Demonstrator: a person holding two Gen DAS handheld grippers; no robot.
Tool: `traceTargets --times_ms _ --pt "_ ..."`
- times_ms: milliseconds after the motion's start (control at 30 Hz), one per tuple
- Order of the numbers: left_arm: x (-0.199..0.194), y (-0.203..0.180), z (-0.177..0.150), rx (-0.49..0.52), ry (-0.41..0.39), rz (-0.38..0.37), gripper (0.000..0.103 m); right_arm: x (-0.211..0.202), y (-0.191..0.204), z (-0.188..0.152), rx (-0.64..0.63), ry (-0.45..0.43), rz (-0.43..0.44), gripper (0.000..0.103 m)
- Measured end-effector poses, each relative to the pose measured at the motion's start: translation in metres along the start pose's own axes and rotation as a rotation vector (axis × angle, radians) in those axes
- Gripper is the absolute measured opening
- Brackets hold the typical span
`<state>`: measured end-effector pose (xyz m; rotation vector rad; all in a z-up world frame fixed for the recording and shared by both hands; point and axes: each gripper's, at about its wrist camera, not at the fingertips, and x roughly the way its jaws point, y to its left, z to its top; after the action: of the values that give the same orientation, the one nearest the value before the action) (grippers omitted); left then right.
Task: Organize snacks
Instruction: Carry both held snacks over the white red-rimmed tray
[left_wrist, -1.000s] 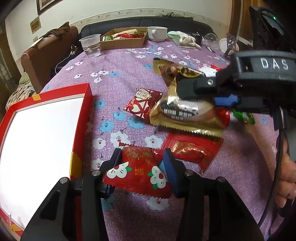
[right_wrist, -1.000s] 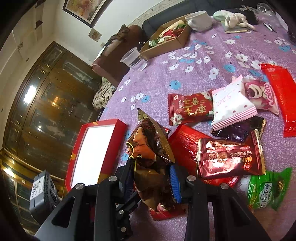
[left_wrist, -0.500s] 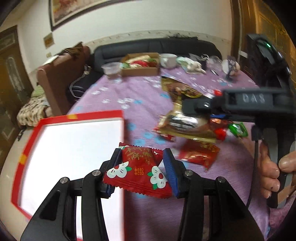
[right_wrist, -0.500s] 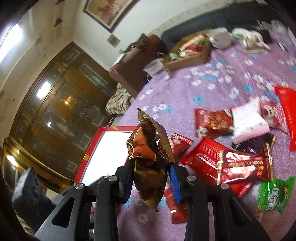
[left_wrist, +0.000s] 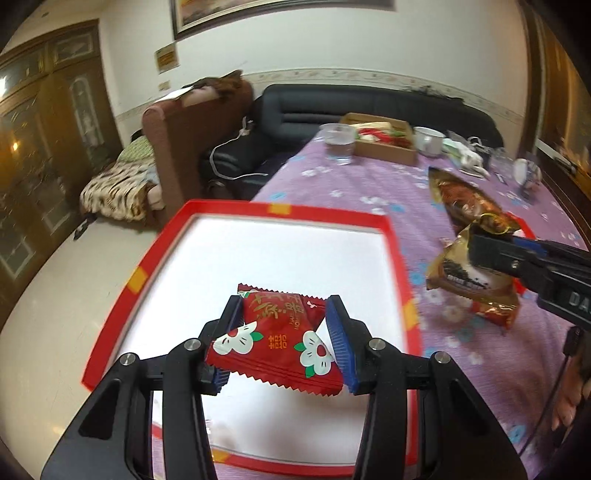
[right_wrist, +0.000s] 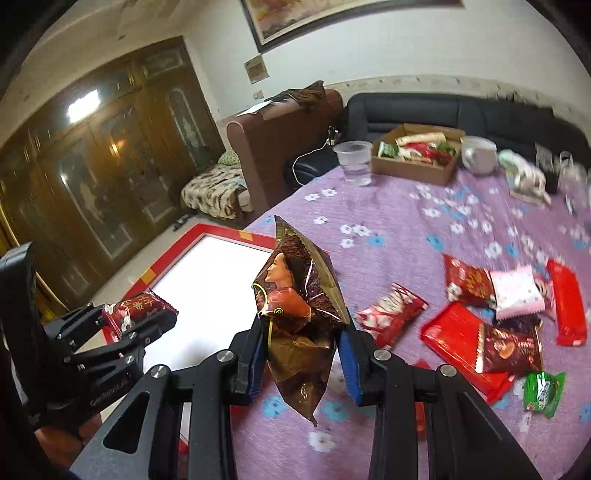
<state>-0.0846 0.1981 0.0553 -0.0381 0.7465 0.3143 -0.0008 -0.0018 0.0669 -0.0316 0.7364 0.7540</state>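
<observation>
Holding one snack each, the two tongs hang by the red tray at the edge of the purple table. The left gripper is clamped on a red flower packet, right over the tray's white floor, so it looks ready to drop in. The right gripper is squeezed on a shiny brown packet with a lady's picture. It hangs just beside the tray, over the tablecloth, so it must cross the red rim next. Both packets are pinched across their middles, which keeps the floppy ends from slipping out.

Beside the tray, further along the table, more snacks lie in a messy pile: red ones, a pink one and a green one. They are waiting for their turn, I think. Far behind the tray stand a plastic cup of water, a cardboard box with more treats, and a white mug. None of those are in the way. The tray looks bare inside, though the glare is so bright I can't be sure. The two tongs are close together, so they could bump over the tray.
</observation>
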Motion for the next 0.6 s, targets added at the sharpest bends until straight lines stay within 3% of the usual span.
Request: traceTargets --times_ms 300,600 --pt "0.012 0.035 -0.012 -0.054 0.023 0.025 0.044 0.024 0.075 0.001 -0.118 0.017 -0.004 0.035" --pt "0.019 0.053 -0.019 -0.082 0.035 0.029 0.044 0.051 0.096 -0.007 -0.162 0.05 -0.027 0.035"
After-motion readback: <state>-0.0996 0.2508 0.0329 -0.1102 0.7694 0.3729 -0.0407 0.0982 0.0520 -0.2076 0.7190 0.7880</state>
